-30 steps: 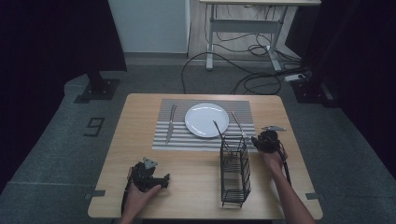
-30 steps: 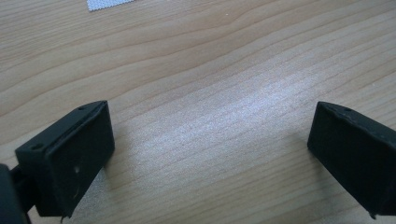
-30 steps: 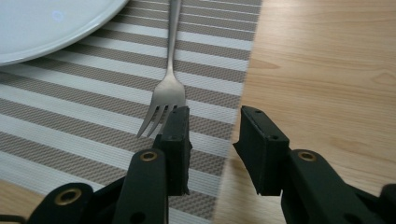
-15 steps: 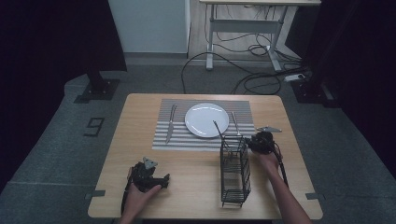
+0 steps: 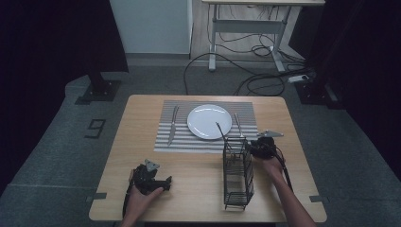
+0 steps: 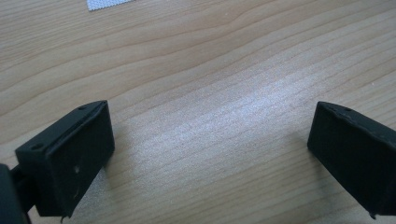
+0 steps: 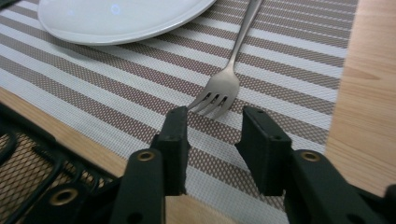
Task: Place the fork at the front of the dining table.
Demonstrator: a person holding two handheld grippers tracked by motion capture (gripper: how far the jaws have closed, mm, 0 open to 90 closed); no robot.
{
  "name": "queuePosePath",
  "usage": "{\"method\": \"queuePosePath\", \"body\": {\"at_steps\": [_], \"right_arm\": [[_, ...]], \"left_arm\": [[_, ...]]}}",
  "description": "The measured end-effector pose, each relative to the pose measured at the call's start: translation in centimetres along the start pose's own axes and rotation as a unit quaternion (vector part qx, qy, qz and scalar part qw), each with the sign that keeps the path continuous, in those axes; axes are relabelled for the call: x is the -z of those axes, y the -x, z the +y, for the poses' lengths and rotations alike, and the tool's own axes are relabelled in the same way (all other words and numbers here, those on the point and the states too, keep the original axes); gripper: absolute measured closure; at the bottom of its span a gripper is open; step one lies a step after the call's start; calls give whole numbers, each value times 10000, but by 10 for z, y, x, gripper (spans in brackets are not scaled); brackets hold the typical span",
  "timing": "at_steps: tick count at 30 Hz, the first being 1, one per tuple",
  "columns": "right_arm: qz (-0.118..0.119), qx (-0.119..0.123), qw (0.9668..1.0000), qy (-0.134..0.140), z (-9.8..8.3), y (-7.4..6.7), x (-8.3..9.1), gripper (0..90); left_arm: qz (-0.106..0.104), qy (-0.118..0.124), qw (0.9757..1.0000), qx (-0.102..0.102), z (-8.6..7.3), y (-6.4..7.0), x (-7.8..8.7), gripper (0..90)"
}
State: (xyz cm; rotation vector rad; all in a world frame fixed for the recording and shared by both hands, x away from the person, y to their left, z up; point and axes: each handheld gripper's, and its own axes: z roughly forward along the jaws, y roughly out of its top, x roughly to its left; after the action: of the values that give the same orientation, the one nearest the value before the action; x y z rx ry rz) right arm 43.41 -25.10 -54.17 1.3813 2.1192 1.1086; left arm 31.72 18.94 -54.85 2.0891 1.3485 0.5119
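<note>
A steel fork (image 7: 224, 84) lies on the striped placemat (image 7: 116, 84), right of the white plate (image 5: 209, 121), tines toward me. My right gripper (image 7: 215, 135) hovers low over the mat just short of those tines. Its jaws have just been closing; they stand open with a narrow gap and nothing between them. From above, that right gripper (image 5: 254, 143) sits beside the top of the black wire caddy (image 5: 238, 172). A knife (image 5: 173, 125) lies left of the plate. My left gripper (image 5: 165, 182) rests on bare wood at the front left, and the left gripper (image 6: 210, 154) is wide open and empty.
A thin utensil handle (image 5: 220, 131) leans out of the caddy toward the plate. The caddy's mesh (image 7: 42, 158) is close at the right gripper's left. Cables trail from both grippers toward the table's front edge. Floor cables and a desk frame lie beyond the table.
My right gripper has shifted slightly left, toward the caddy and the fork's tines. The left gripper has stayed put.
</note>
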Motion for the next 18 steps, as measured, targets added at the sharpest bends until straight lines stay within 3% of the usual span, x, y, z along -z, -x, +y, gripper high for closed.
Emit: {"method": "queuePosePath", "body": {"at_steps": [7,15,18], "right_arm": [[177,-112,9997,82,4,-1,-13,697],[139,-226,9994,206,8,-2,-23,691],[180,-285,9992,210,10,-2,-23,637]], "left_arm": [[0,0,10000,1,0,0,0,5],[-1,0,10000,0,0,0,0,5],[0,0,10000,0,0,0,0,5]]}}
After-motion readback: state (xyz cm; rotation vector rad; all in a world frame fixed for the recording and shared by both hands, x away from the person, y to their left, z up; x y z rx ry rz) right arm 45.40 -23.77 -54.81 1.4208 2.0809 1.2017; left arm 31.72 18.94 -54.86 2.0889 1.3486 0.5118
